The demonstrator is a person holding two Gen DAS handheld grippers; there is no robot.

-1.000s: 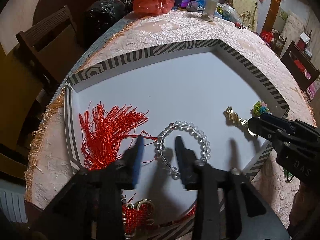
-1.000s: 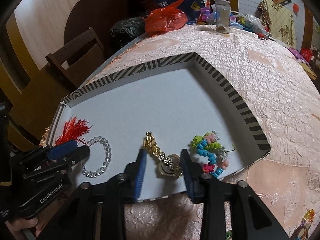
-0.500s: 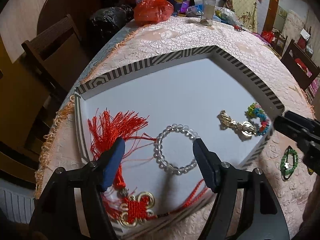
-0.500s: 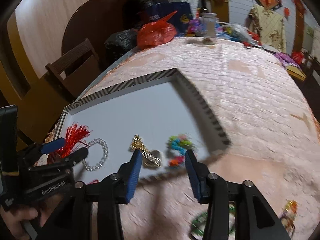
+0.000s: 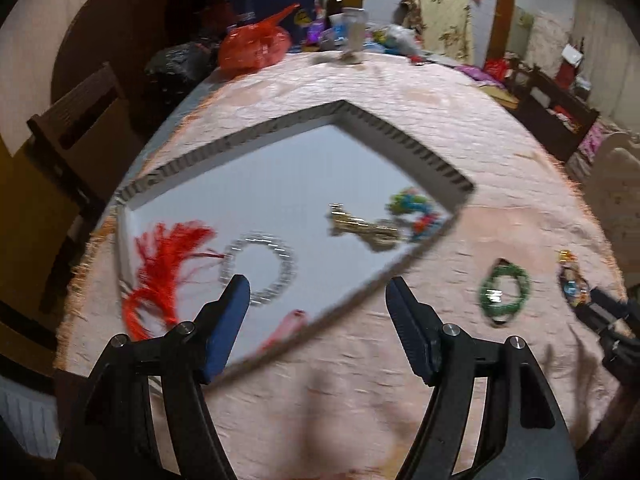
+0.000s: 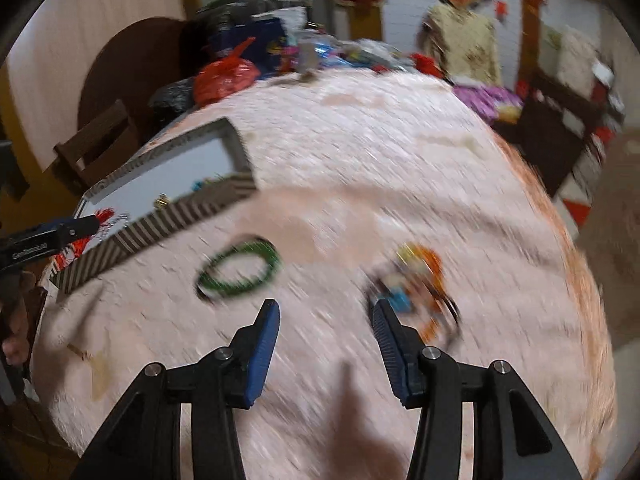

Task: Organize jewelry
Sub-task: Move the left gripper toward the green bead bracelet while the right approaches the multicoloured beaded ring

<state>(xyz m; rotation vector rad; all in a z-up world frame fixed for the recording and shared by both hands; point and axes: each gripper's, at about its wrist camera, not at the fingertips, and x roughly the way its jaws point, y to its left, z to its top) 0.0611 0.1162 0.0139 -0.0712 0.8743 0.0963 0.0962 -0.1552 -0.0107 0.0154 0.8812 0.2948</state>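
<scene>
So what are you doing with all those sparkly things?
A person is sorting jewelry into a striped tray using a gripper in each hand. A red tassel, clear bead bracelet, gold piece and colorful bracelet lie inside. The left gripper and right gripper are open and empty. A green bracelet and a multicolored piece wait on the tablecloth.
</scene>
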